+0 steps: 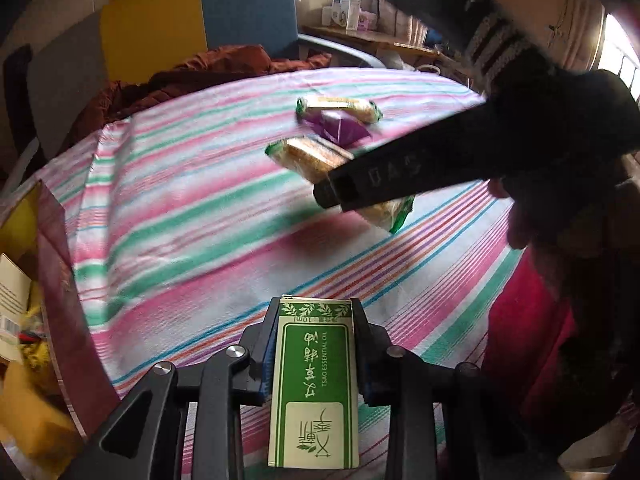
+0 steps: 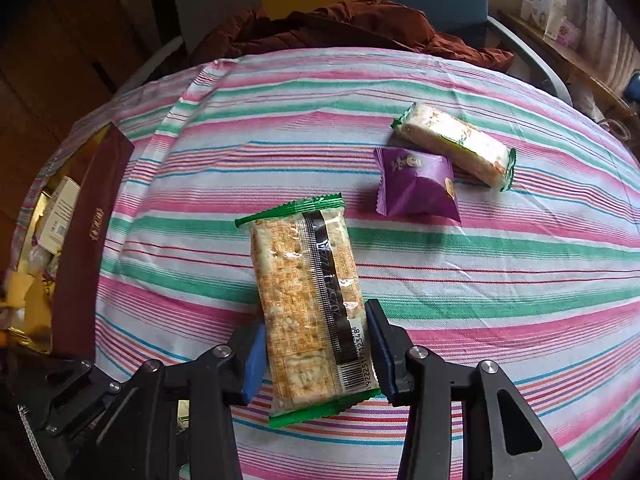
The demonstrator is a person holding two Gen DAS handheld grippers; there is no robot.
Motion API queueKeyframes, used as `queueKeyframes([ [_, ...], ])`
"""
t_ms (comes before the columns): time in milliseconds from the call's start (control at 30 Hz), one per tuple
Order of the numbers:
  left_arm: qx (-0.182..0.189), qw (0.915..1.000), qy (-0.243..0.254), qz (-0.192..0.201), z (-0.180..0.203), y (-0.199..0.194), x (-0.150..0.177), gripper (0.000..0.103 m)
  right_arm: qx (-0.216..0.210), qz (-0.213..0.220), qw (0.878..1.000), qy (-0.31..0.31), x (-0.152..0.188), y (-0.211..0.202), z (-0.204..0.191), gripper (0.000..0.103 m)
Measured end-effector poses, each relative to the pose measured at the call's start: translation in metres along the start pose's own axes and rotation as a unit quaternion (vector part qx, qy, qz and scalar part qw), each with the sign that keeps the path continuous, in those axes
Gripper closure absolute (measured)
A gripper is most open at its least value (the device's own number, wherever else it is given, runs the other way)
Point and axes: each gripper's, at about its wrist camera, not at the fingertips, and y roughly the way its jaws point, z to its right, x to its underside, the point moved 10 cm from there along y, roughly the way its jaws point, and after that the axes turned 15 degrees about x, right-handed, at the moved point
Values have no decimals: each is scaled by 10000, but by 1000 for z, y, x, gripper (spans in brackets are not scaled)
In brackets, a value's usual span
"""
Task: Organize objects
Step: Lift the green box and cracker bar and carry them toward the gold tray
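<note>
Two claws are loaded: the left claw (image 1: 316, 344) clamps an oil box (image 1: 314, 392), the right claw (image 2: 314, 348) pinches a cracker pack (image 2: 306, 300) above the desk (image 2: 520, 320). Carry both level to the maroon box (image 2: 88, 240) at the desk's left edge, squeezing the crackers lightly. Farther off lie a purple sachet (image 2: 416, 184) and another pack (image 2: 456, 144).

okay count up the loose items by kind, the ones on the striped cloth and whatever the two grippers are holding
Green-wrapped cracker packs: 2, one held in the right gripper, one lying on the striped cloth
Purple snack packet: 1
Green essential oil box: 1, held in the left gripper
Total: 4
</note>
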Motion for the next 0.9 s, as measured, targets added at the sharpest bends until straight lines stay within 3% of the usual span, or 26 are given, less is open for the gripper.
queueKeyframes([
  [467,-127,9977,18,670,-5,-75,-13,73,-343,129,9993,46,-3,-12,-12,58],
  [667,-209,9934,-422,1047,-36,-121,-5,73,-471,231,9986,121,0,-29,-25,58],
  [900,-697,9786,-1194,1525,-108,-185,20,72,-813,660,9945,-21,-11,-73,-73,58],
])
